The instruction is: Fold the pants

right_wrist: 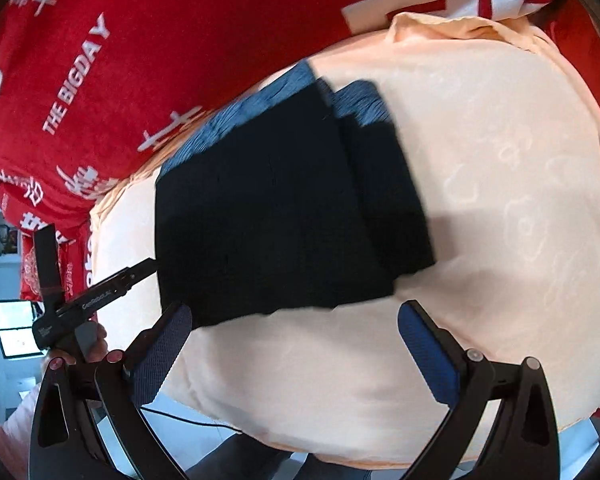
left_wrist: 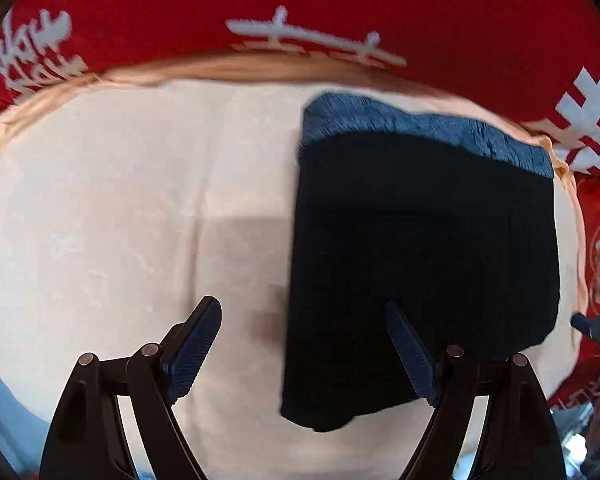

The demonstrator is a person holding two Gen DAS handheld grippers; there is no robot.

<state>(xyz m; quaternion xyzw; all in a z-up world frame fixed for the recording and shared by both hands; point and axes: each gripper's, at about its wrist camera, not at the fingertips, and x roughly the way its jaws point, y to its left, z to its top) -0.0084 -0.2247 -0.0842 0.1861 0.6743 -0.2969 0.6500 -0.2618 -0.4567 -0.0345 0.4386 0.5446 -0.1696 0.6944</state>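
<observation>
Left wrist view: folded dark pants point(left_wrist: 420, 260), blue waistband at twelve o'clock, lie flat; both the left gripper point(left_wrist: 304, 344) and the right gripper point(right_wrist: 296, 344) gape empty.

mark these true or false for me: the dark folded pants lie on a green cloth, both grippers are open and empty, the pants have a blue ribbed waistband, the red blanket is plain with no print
1. The dark folded pants lie on a green cloth. False: they lie on a pale peach cloth.
2. Both the left gripper and the right gripper are open and empty. True.
3. The pants have a blue ribbed waistband. True.
4. The red blanket is plain. False: it carries white characters and lettering.
</observation>
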